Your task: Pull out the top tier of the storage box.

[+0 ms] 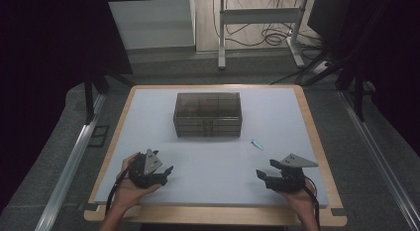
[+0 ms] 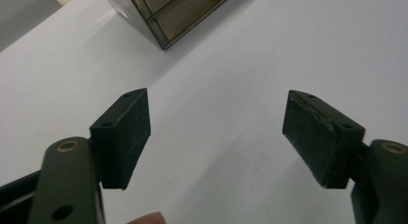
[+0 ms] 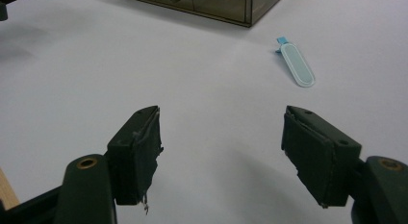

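A smoky, see-through box [image 1: 208, 115] with inner compartments stands at the middle back of the white table [image 1: 213, 156]; its corner [image 2: 166, 12] and its front edge [image 3: 211, 5] appear in the gripper views. A small light-blue oblong piece [image 1: 257, 144] lies on the table to the box's front right, also ahead of my right gripper [image 3: 297, 65]. My left gripper [image 1: 167, 172] rests near the front left, open, nothing between its jaws [image 2: 216, 135]. My right gripper [image 1: 261, 175] sits near the front right, open and empty [image 3: 220, 149]. Both are well short of the box.
The white top lies on a wooden board [image 1: 218, 216] with raised edges. Beyond the table's far edge stand a white cabinet [image 1: 151, 23], metal desk legs [image 1: 221, 37] and loose cables [image 1: 272, 35]. Metal rails [image 1: 69, 161] run along both sides on the floor.
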The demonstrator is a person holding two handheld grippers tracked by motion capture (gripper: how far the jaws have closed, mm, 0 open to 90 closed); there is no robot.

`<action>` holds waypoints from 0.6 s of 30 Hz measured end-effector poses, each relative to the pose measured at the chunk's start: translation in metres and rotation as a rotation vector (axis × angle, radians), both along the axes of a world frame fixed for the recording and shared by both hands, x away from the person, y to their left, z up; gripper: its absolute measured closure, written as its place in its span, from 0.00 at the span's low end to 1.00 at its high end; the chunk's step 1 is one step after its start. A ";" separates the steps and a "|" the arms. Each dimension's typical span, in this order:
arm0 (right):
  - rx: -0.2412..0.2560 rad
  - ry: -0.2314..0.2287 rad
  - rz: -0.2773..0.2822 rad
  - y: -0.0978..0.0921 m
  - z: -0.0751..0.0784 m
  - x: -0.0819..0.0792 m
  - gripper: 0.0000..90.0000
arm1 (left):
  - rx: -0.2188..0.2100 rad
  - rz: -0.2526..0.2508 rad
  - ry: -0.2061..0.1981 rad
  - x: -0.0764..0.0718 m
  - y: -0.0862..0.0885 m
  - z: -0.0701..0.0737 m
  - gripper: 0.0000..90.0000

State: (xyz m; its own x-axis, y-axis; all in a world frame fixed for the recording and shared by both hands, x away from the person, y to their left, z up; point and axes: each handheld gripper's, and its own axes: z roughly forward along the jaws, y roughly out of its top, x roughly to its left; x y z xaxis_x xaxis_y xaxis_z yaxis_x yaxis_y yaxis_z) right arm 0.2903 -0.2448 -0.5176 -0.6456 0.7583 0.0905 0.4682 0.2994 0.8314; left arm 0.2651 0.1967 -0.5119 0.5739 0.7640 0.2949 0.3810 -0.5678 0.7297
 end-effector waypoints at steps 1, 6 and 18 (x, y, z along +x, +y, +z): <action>0.000 0.000 0.000 0.000 0.000 0.000 0.32 | 0.003 0.005 -0.003 0.000 -0.001 0.000 0.31; 0.000 0.000 -0.001 0.000 0.000 0.000 0.32 | 0.031 0.005 -0.034 0.002 -0.004 0.003 0.30; -0.008 0.002 0.001 0.001 -0.001 0.000 0.32 | 0.103 0.004 -0.096 0.012 -0.012 0.008 0.34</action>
